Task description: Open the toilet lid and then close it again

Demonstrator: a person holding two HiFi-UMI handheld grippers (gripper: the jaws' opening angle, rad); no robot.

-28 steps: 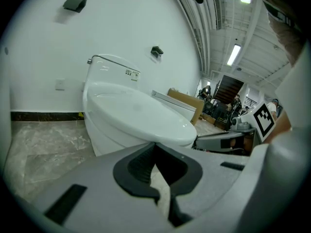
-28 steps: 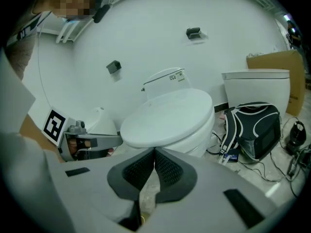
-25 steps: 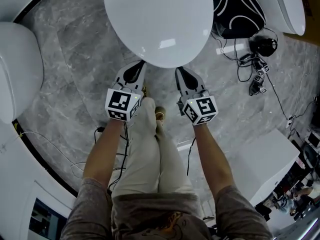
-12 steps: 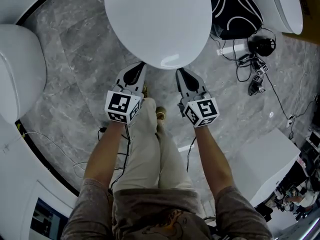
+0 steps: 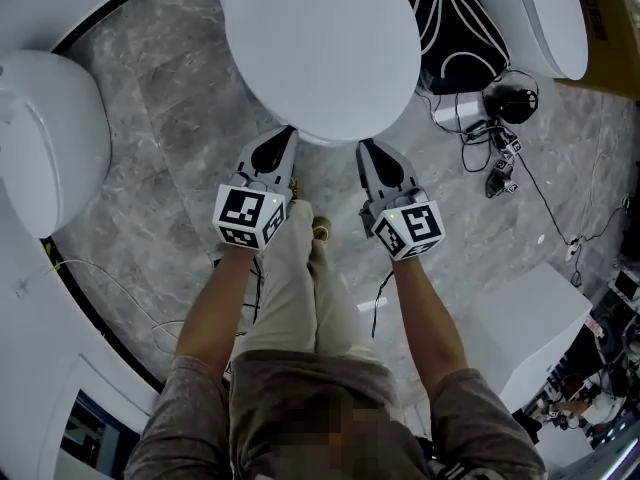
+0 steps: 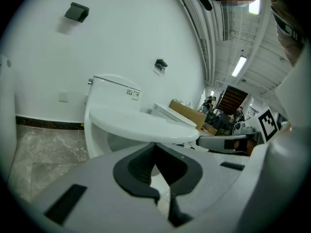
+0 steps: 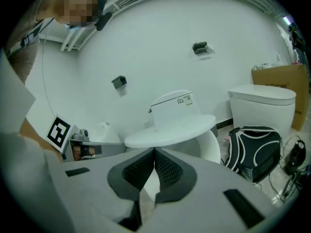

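The white toilet lid (image 5: 320,48) fills the upper middle of the head view. In the left gripper view the lid (image 6: 146,123) hangs as a flat slab with a gap over the bowl (image 6: 99,140), hinged at the tank (image 6: 114,89). My left gripper (image 5: 285,133) and right gripper (image 5: 366,146) are both shut, side by side, their tips tucked under the lid's front rim. Nothing is between the jaws of the left gripper (image 6: 155,147) or the right gripper (image 7: 154,152). The lid (image 7: 170,130) sits just above the right gripper's tips.
A second toilet (image 5: 50,138) stands at the left and a third (image 5: 560,18) at the top right. A black backpack (image 5: 460,38), cables and a headset (image 5: 505,98) lie right of the bowl. A white box (image 5: 530,328) stands at the right. My legs (image 5: 300,288) are below the grippers.
Both grippers have risen together, still shut. The lid's front edge has come up with them, and the lid looks shorter from above.
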